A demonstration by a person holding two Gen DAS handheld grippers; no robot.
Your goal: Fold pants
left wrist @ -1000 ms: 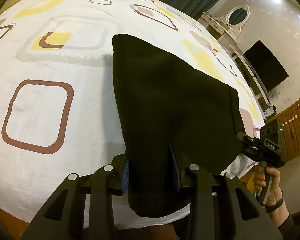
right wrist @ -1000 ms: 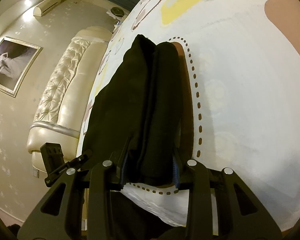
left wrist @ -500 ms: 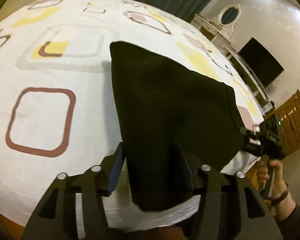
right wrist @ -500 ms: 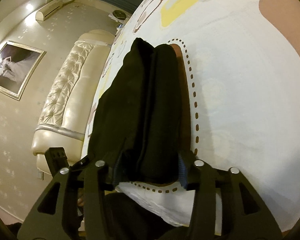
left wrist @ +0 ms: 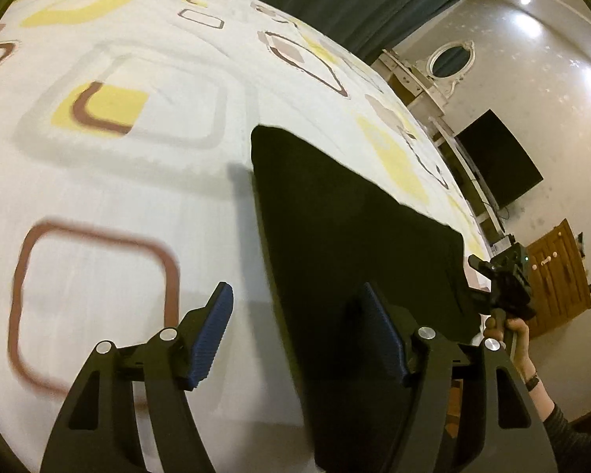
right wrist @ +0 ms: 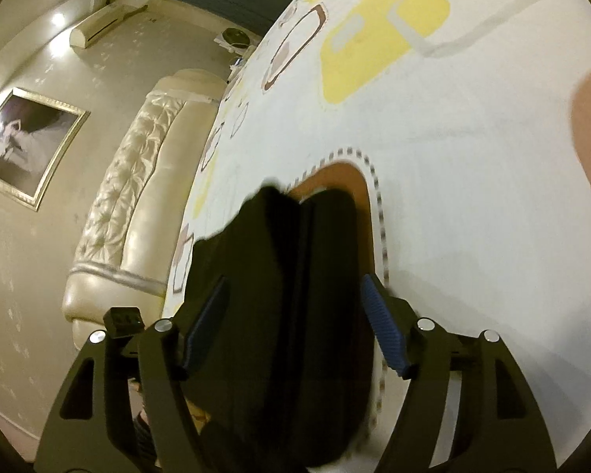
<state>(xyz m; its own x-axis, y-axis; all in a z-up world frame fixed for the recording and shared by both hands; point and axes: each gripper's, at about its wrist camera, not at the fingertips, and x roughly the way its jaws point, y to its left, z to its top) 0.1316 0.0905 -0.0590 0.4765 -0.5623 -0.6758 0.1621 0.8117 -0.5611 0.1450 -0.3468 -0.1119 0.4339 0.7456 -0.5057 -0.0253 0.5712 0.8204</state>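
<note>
The black pants [left wrist: 354, 236] lie folded flat on the patterned bed sheet [left wrist: 118, 205], their near end hanging over the bed's edge. My left gripper [left wrist: 297, 315] is over their near left corner. Its jaws are opening, and the blue pads stand clear of the cloth that lies between them. In the right wrist view the pants [right wrist: 287, 260] show as a thick folded stack between the fingers of my right gripper [right wrist: 295, 315]. Those jaws are opening too, with neither pad pressing. A hand holds the right gripper [left wrist: 504, 283] at the pants' far right corner.
White sheet [right wrist: 472, 197] stretches widely beyond and to the sides of the pants. A cream tufted headboard [right wrist: 138, 197] ends the bed. Past the bed stand a mirrored dresser [left wrist: 449, 63], a dark TV [left wrist: 496, 157] and a wooden cabinet [left wrist: 559, 276].
Both grippers were shut on the near edge of the pants; their jaws have spread and let the cloth go. Both have drawn back a little, and the pants have settled on the sheet.
</note>
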